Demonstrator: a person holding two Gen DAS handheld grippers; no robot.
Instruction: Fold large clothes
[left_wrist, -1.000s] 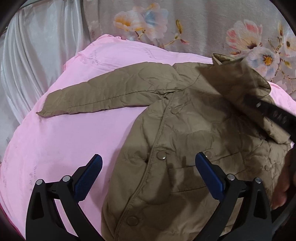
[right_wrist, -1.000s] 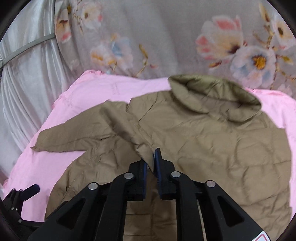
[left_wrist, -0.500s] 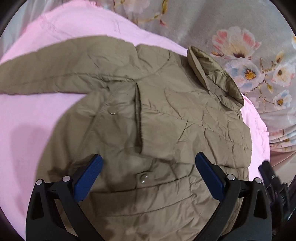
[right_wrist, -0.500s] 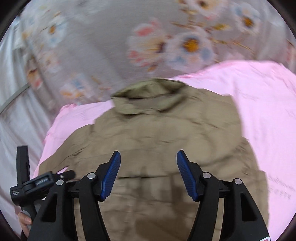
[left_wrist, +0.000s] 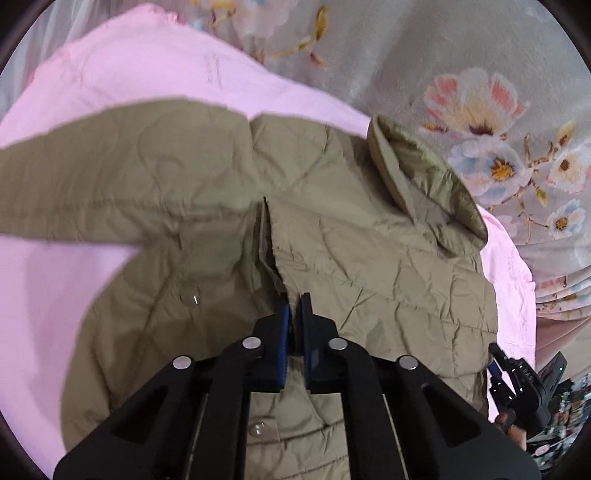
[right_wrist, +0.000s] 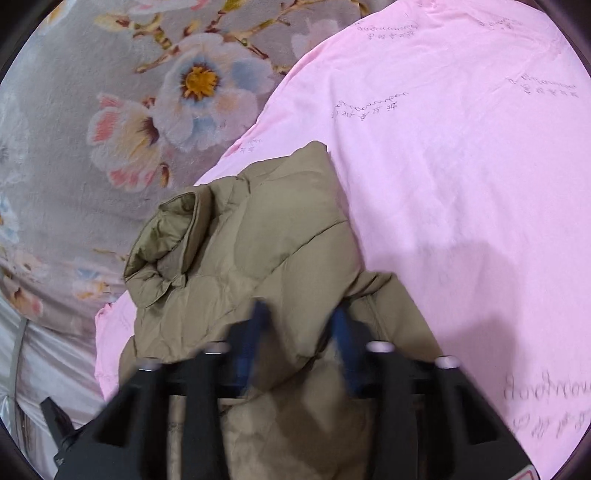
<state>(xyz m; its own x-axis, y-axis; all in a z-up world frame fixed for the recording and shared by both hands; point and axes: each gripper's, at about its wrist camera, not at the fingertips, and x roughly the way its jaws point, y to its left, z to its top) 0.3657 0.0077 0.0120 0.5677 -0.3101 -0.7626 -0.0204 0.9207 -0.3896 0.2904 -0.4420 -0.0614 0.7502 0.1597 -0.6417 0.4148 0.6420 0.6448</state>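
Jacket (left_wrist: 369, 258) front edge gripped; sleeve extends to left.
Left gripper (left_wrist: 294, 314) jaws are clenched on the placket; right gripper (right_wrist: 301, 332) jaws are closing, blurred, fabric between them.

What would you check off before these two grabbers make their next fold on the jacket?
1. Left gripper clamped on the jacket front edge: ok.
2. Right gripper grip: not ok, jaws closing with fabric between them; the picture is blurred.
3. Sleeve folded in: not ok, it lies stretched across the pink sheet.
4. Collar flat: not ok, it stands up.
5. Free sheet beside the jacket: ok.
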